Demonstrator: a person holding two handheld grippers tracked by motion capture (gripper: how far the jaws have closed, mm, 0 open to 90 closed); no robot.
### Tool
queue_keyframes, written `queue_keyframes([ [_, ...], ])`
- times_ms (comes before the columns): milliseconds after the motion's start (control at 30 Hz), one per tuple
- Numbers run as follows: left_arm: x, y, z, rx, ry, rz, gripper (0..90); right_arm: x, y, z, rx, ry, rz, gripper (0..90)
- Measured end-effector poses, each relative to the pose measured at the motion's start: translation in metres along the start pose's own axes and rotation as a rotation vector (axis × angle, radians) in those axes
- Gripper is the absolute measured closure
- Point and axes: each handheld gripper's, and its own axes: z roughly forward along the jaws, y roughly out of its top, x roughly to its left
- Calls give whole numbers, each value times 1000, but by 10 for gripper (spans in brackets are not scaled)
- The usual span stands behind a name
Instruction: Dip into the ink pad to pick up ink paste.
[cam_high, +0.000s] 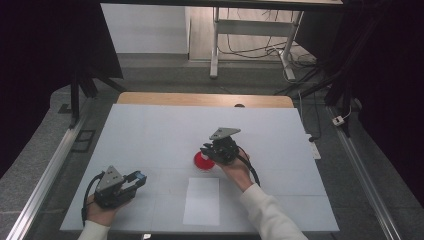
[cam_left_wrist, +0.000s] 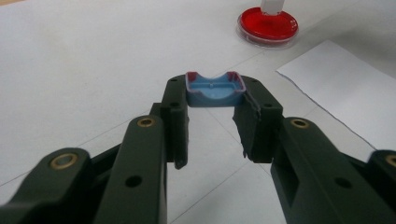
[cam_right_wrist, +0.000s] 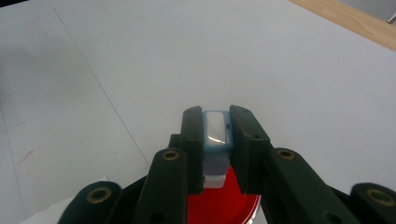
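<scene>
- Right tool (cam_right_wrist: 216, 135) pinches a pale-blue piece (cam_right_wrist: 215, 133); we see the red dish (cam_right_wrist: 223, 205) beneath, half hidden by the jaws.
- Left tool (cam_left_wrist: 214, 116) clamps a blue cap (cam_left_wrist: 215, 89).
- No legible writing.

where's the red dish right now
The red dish sits near the middle of the white table in the high view, under the right hand-held gripper and just beyond the sheet of paper.
</scene>
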Motion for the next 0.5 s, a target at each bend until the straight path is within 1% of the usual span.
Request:
queue_keyframes([
  [67,0,0,0,1,0,0,653,0,0,0,7,-6,-4,756],
  [500,0,0,0,1,0,-1,653,0,-2,2,0,-9,-7,755],
])
